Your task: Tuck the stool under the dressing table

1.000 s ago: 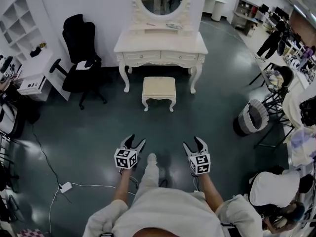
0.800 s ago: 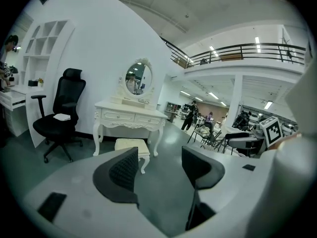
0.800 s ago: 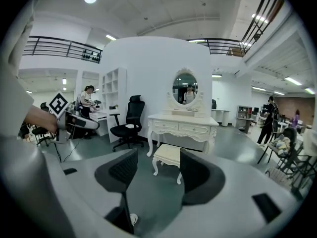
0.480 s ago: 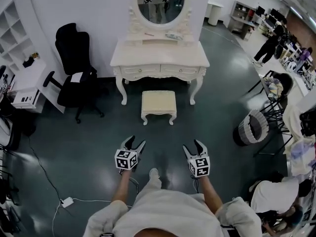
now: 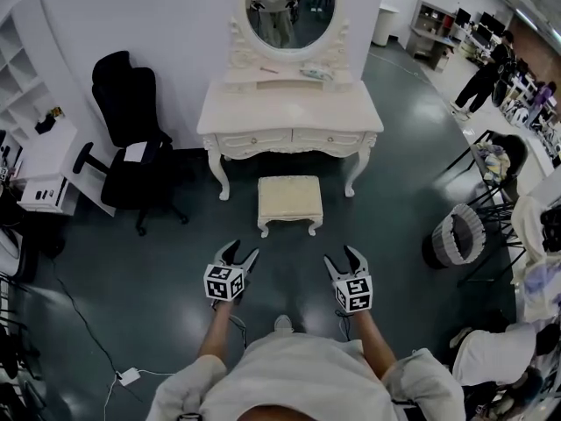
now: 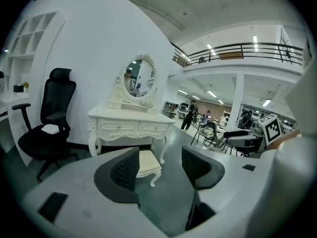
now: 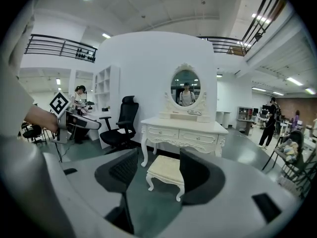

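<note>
A cream stool [image 5: 289, 202] with curved legs stands on the dark floor just in front of the white dressing table [image 5: 289, 117], not under it. An oval mirror [image 5: 284, 7] tops the table. My left gripper [image 5: 237, 253] and right gripper [image 5: 344, 257] hover side by side, short of the stool, both open and empty. Between the left gripper's jaws the stool [image 6: 147, 163] shows ahead with the table [image 6: 130, 125] behind it. The right gripper view frames the stool [image 7: 166, 171] below the table [image 7: 184, 132].
A black office chair [image 5: 131, 139] stands left of the table, by a white shelf unit [image 5: 39, 160]. A round basket [image 5: 458, 237] and a chair frame sit at the right. A cable and power adapter [image 5: 130, 376] lie on the floor at lower left. People stand far right.
The view has come closer to the dressing table and stool, which sit lower and larger in the frame. Both grippers keep the same open pose.
</note>
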`<state>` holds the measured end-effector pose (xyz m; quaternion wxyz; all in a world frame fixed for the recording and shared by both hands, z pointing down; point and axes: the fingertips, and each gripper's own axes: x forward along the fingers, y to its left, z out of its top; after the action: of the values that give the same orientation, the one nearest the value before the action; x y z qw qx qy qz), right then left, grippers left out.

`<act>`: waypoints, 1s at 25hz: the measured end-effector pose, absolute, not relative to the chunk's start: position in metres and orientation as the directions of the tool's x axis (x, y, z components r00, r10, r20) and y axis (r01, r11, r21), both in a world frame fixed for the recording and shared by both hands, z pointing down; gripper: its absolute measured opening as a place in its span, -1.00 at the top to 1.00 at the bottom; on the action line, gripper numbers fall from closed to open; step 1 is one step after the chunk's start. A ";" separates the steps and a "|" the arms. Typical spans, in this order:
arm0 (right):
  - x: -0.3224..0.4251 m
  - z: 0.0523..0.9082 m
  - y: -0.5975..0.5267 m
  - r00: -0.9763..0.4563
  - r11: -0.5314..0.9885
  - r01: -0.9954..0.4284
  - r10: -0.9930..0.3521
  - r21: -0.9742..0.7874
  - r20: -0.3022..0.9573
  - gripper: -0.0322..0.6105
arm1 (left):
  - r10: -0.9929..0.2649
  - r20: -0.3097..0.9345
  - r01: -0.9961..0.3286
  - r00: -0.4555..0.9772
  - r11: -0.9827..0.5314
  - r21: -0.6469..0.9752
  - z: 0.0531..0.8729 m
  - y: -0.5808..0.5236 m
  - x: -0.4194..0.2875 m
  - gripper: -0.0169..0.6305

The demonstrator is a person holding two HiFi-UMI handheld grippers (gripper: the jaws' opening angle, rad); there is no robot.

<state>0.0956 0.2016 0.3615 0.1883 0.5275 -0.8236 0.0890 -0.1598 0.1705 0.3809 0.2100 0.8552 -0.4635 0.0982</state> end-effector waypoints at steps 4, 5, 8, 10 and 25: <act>0.090 0.364 0.188 -0.371 0.428 -0.902 -0.834 0.052 0.408 0.12 | -0.741 0.369 -0.827 0.562 -0.497 0.262 0.383 0.151 -0.162 0.15; 0.090 0.365 0.186 -0.370 0.427 -0.903 -0.833 0.053 0.411 0.12 | -0.738 0.371 -0.826 0.564 -0.499 0.263 0.384 0.149 -0.161 0.15; 0.093 0.369 0.183 -0.362 0.421 -0.905 -0.831 0.054 0.423 0.12 | -0.731 0.374 -0.821 0.571 -0.504 0.269 0.387 0.142 -0.160 0.15; 0.095 0.372 0.182 -0.355 0.416 -0.908 -0.830 0.053 0.430 0.12 | -0.729 0.375 -0.820 0.573 -0.504 0.271 0.389 0.139 -0.159 0.15; 0.109 0.389 0.120 -0.376 0.425 -0.905 -0.818 0.018 0.435 0.12 | -0.741 0.398 -0.841 0.541 -0.471 0.266 0.399 0.086 -0.157 0.15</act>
<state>0.1094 0.1201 0.3890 0.1932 0.5242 -0.8218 0.1124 -0.1566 0.0861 0.3992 0.2192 0.8500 -0.4652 0.1143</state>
